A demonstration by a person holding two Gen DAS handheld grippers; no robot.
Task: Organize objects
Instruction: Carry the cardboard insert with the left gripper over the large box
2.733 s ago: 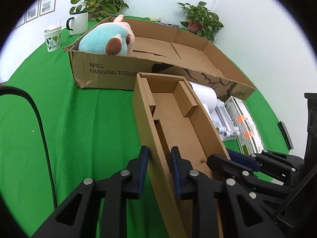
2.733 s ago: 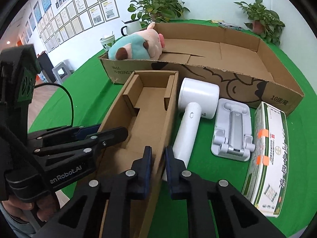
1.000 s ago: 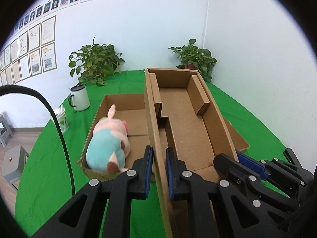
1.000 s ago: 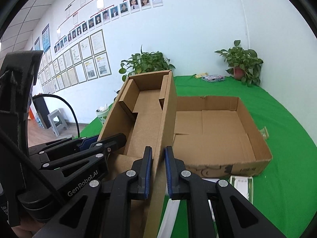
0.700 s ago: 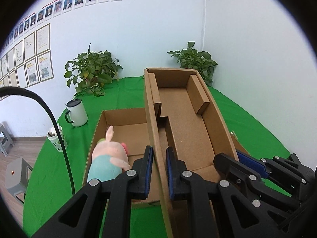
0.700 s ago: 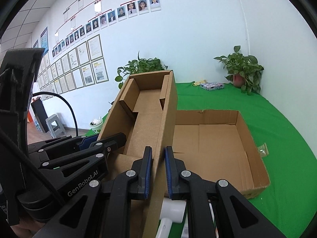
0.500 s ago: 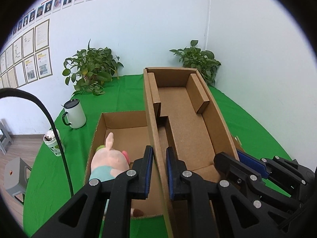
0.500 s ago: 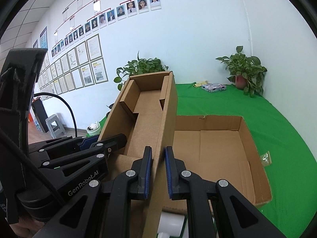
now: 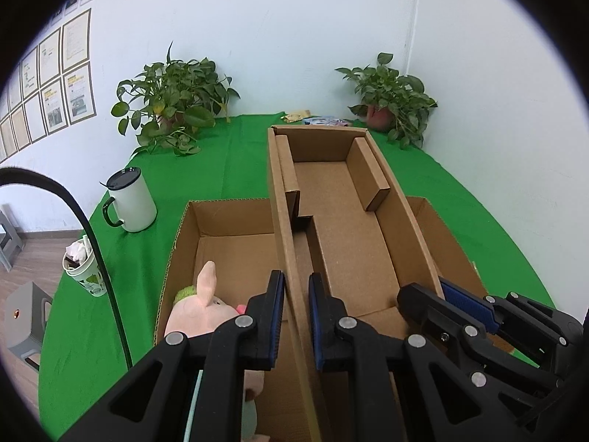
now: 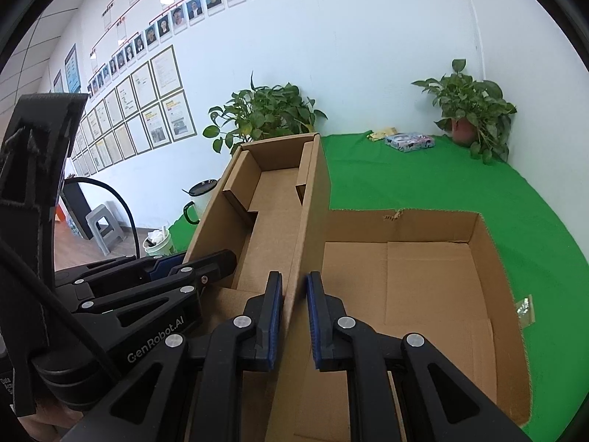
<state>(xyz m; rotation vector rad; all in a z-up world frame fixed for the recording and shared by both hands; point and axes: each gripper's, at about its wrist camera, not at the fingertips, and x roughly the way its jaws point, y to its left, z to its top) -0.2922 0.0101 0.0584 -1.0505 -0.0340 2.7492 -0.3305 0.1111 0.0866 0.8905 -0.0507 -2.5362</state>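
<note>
The left gripper has its fingers closed to a narrow gap on the left long wall of the narrow cardboard tray. The wall edge runs between the blue pads; contact on both pads appears likely but the exact touch is hard to confirm.

The right gripper has its fingers closed likewise on the opposite long wall of the same tray, seen from its own camera as the tray. Each gripper also appears in the other's view: the right gripper at the tray's right wall, the left gripper at its left wall.

The tray is held off the desk, above the large open carton, open side up, its far end reaching past the carton's far wall. Folded inner flaps stand along both of its long walls. Its floor is bare.

The large carton sits on the green-covered desk. A plush pig lies inside it at the near left end, partly hidden by the left gripper.

Left of the carton stand a white mug with a dark lid and a paper cup holding crumpled tissue. Two potted plants stand at the far edge of the desk, with a small patterned packet between them.
</note>
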